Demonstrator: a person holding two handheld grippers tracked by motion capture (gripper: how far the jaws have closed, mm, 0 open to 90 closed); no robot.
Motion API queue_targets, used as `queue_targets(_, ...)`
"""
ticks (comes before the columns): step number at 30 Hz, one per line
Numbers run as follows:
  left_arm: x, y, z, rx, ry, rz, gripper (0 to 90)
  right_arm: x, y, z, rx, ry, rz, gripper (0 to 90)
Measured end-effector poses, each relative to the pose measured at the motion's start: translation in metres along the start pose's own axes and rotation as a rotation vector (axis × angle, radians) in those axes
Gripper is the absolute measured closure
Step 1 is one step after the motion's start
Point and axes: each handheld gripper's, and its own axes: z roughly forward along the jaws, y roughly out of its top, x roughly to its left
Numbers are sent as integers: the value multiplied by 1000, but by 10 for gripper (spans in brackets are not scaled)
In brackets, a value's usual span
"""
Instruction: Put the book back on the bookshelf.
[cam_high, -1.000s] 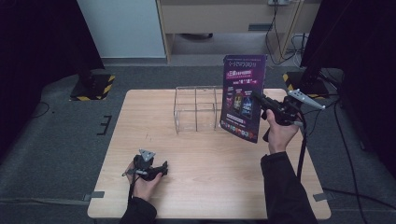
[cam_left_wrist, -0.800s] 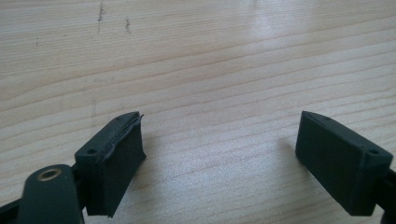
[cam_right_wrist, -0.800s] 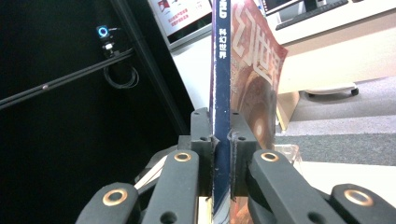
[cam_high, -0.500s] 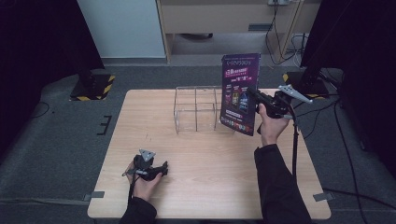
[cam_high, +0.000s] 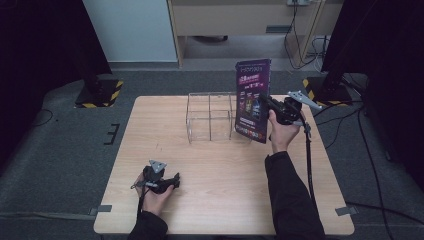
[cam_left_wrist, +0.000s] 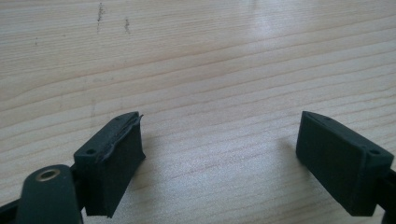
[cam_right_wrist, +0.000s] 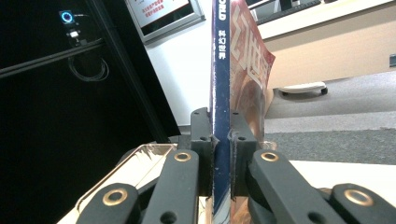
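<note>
Holding a purple magazine (cam_high: 253, 100) upright in the air, the right gripper (cam_high: 266, 102) is pinching its spine with both jaws squeezed tight against it, right beside the clear acrylic rack (cam_high: 212, 117) at the far middle of the table (cam_high: 220, 200). My guess is the magazine is heading into one of the rack's compartments, but it isn't in yet, so lining it up, lowering and letting go are all left to do. The left gripper (cam_high: 168, 183) is sitting near the front left edge, jaws spread wide with nothing but bare wood between them. Surface-wise it's a light wooden tabletop on grey carpet, with dark curtains either side and black stands with yellow-striped bases (cam_high: 98, 93) behind.
</note>
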Motion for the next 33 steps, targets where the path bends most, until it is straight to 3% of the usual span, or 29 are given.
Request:
queue_targets(22,0,0,0,1,0,3,134,21,-29,5,-15,-41,-108,843)
queue_targets(33,0,0,0,1,0,3,133,20,-45,-3,-34,-32,-116,841)
